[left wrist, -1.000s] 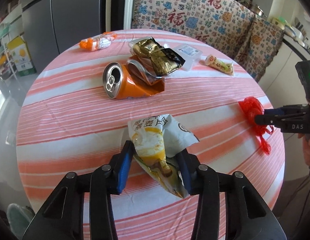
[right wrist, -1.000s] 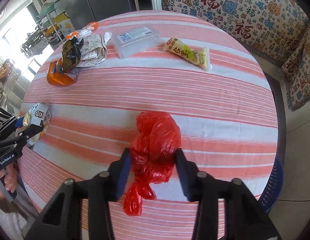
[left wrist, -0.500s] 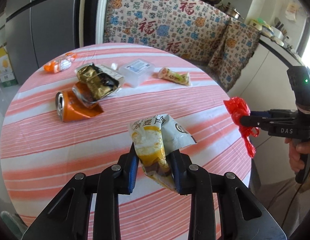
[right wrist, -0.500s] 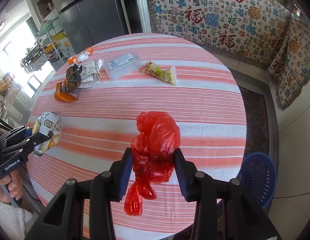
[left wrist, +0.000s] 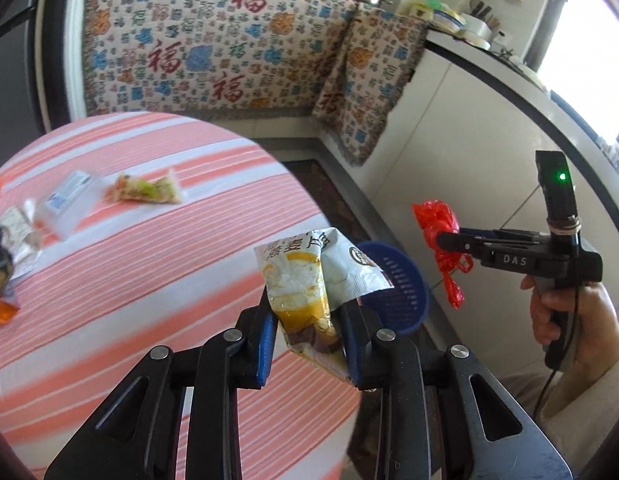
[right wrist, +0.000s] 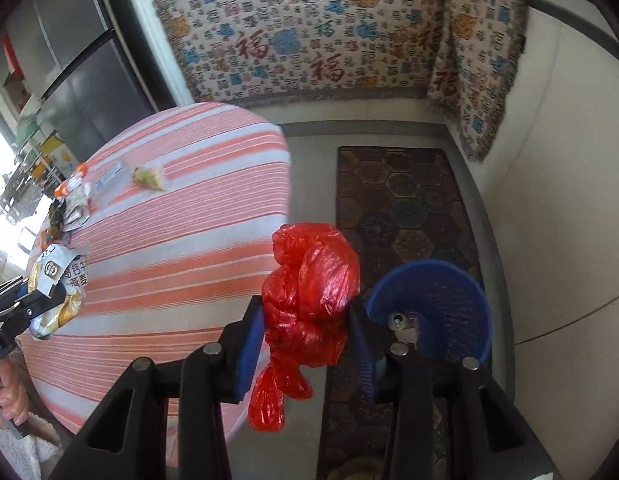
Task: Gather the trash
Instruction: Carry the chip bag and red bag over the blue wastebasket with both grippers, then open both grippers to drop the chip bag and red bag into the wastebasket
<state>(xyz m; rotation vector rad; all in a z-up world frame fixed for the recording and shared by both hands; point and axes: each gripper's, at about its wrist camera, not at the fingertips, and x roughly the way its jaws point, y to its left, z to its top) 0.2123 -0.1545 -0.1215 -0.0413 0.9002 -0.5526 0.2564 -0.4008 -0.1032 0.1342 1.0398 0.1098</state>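
Beyond the striped table's [left wrist: 129, 280] edge, the left gripper [left wrist: 309, 344] pinches a snack wrapper [left wrist: 305, 280]; the right gripper [right wrist: 309, 340] clamps a crumpled red plastic bag [right wrist: 309, 292] beside the blue basket [right wrist: 469, 320] on the floor.

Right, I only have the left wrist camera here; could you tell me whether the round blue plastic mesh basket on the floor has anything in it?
Observer: Yes. The right wrist view looks into the blue mesh basket, and what looks like a crushed can lies at its bottom.
Operator: Thank you. Is the crumpled red plastic bag gripped on both sides?
Observer: It is. Both blue pads of the right gripper press on the crumpled red plastic bag, and its tail hangs below them.
Operator: Is it over the basket?
Observer: Apparently not. It appears beside the rim, towards the striped round table.
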